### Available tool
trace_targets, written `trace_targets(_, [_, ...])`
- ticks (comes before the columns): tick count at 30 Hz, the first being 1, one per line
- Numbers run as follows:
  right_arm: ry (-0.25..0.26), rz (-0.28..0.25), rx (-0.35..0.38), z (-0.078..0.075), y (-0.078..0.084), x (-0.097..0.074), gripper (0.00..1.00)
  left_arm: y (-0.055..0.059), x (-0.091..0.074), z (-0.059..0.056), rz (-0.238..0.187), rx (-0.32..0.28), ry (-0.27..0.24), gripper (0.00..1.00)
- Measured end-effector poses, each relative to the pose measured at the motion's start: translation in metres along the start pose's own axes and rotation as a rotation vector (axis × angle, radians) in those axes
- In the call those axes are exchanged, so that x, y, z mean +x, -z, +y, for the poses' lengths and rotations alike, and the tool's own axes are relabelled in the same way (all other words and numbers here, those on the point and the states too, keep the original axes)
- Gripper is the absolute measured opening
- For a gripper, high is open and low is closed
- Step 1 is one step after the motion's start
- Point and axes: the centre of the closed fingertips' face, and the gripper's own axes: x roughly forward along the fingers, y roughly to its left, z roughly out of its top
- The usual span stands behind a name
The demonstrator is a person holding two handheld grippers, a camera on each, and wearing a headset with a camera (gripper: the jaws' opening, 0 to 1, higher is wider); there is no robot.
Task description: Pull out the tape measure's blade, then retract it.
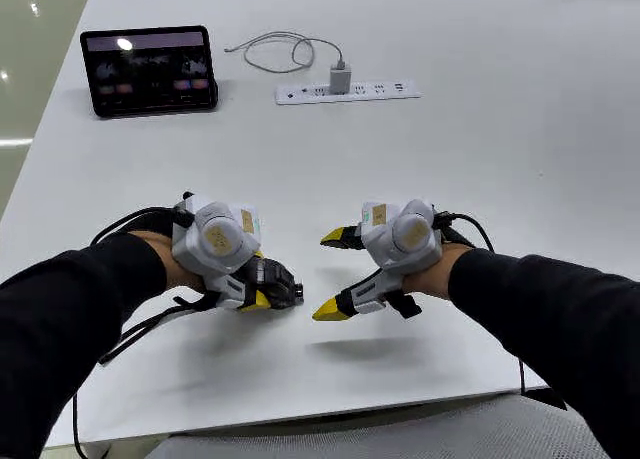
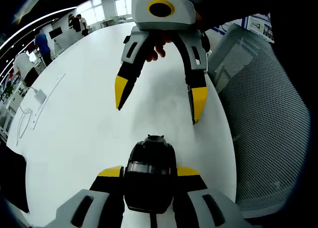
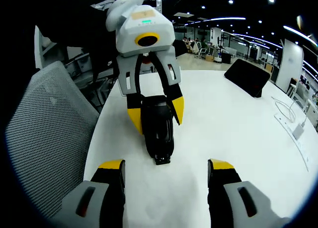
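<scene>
bench (image 1: 480,159): white, both claws near its front edge | left claw (image 1: 262,279): pinching the tape (image 1: 281,282) by its sides | right claw (image 1: 332,275): spread wide, facing the tape, apart from it | tape: black, between left claw's tips, nose toward right claw

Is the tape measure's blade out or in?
In. No blade extends from the tape measure held in the left gripper; the right gripper is open, apart.
</scene>
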Motion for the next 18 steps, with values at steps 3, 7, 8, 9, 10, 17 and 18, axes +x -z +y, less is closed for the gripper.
trace_targets(3, [-0.002, 0.019, 0.0, 0.0, 0.009, 0.006, 0.59, 0.001, 0.0, 0.0, -0.001, -0.01, 0.002, 0.33])
trace_targets(7, [-0.019, 0.028, -0.017, 0.005, 0.01, 0.014, 0.48, 0.002, -0.001, 0.0, 0.023, -0.002, 0.007, 0.33])
trace_targets(8, [-0.026, 0.03, -0.025, 0.007, 0.01, 0.015, 0.44, 0.003, -0.001, 0.0, 0.026, -0.002, 0.009, 0.33])
trace_targets(9, [-0.029, 0.035, -0.029, 0.008, 0.011, 0.017, 0.41, 0.003, -0.001, 0.0, 0.029, -0.002, 0.011, 0.33])
trace_targets(10, [-0.035, 0.037, -0.029, 0.008, 0.011, 0.019, 0.37, 0.003, 0.0, 0.0, 0.03, -0.003, 0.014, 0.33])
trace_targets(17, [-0.031, 0.042, -0.056, 0.008, 0.003, 0.032, 0.26, 0.005, -0.001, 0.001, 0.041, -0.009, 0.021, 0.34])
trace_targets(18, [-0.031, 0.046, -0.063, 0.009, 0.004, 0.033, 0.22, 0.005, -0.001, 0.0, 0.042, -0.008, 0.021, 0.34])
